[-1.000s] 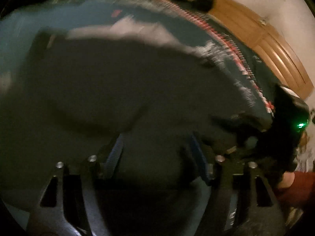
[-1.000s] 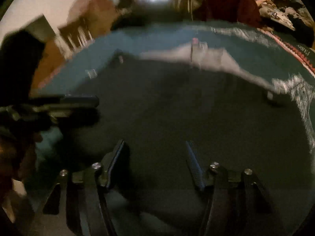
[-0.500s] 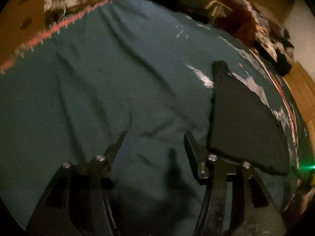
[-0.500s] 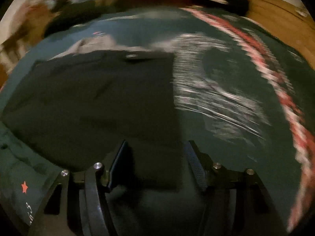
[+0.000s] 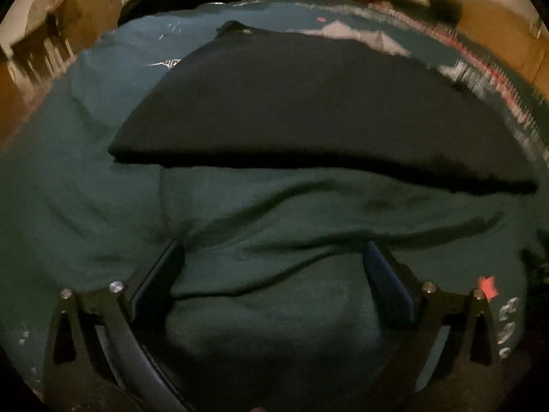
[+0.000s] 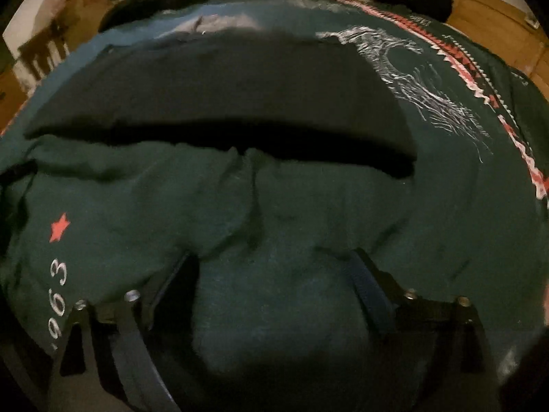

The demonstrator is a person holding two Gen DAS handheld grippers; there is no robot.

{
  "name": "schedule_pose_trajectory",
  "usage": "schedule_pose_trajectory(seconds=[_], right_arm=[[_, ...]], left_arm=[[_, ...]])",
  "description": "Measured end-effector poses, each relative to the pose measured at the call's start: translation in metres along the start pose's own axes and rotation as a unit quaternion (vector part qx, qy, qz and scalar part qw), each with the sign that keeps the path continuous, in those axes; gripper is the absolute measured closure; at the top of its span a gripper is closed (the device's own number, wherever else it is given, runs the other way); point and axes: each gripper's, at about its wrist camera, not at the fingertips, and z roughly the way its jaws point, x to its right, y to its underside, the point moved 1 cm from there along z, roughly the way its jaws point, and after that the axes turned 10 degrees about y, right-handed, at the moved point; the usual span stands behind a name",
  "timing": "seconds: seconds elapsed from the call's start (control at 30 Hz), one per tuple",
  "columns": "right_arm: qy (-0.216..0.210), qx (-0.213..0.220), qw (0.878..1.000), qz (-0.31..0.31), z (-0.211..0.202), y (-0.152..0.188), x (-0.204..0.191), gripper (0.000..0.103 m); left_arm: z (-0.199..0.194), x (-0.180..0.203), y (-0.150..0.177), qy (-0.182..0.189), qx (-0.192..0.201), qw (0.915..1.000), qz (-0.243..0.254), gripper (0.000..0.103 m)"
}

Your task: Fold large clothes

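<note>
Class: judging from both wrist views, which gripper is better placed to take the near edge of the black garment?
Left, marginally. Both grippers are open and empty, but the left gripper faces the black garment squarely; the right gripper sees it offset leftward.

Both claws, left claw (image 5: 271, 257) and right claw (image 6: 274, 267), have just been opening, apparently empty, off the black garment (image 5: 308, 110).

A green blanket (image 6: 446, 206) is covering the surface, its red star (image 6: 59, 227) sitting at nine o'clock, a white drawing (image 6: 405, 79) at two o'clock. Wooden furniture (image 5: 504, 37) is showing at two o'clock in the left view.
</note>
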Motion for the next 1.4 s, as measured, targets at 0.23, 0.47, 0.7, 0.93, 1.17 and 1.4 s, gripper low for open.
schedule_pose_trajectory(seconds=[0.23, 0.47, 0.7, 0.93, 1.17, 1.4], right_arm=[[0.003, -0.005, 1.000, 0.019, 0.004, 0.005, 0.005, 0.000], [0.010, -0.003, 0.999, 0.049, 0.004, 0.001, 0.008, 0.000], [0.019, -0.003, 0.998, 0.051, 0.008, 0.000, 0.005, 0.000], [0.025, -0.004, 0.999, 0.043, 0.008, -0.001, 0.003, 0.000], [0.024, -0.004, 0.999, 0.044, 0.008, -0.001, 0.003, 0.000], [0.024, -0.004, 0.999, 0.043, 0.008, -0.001, 0.003, 0.000]], left_arm=[[0.013, 0.017, -0.009, -0.046, -0.019, 0.9985, 0.021, 0.000], [0.020, 0.024, -0.007, -0.053, -0.001, 0.9985, 0.016, 0.000], [0.017, 0.021, -0.001, -0.052, 0.013, 0.9984, 0.020, 0.000], [0.017, 0.021, -0.002, -0.050, 0.013, 0.9985, 0.019, 0.000], [0.017, 0.022, -0.001, -0.051, 0.016, 0.9984, 0.020, 0.000], [0.018, 0.024, -0.002, -0.051, 0.018, 0.9983, 0.020, 0.000]])
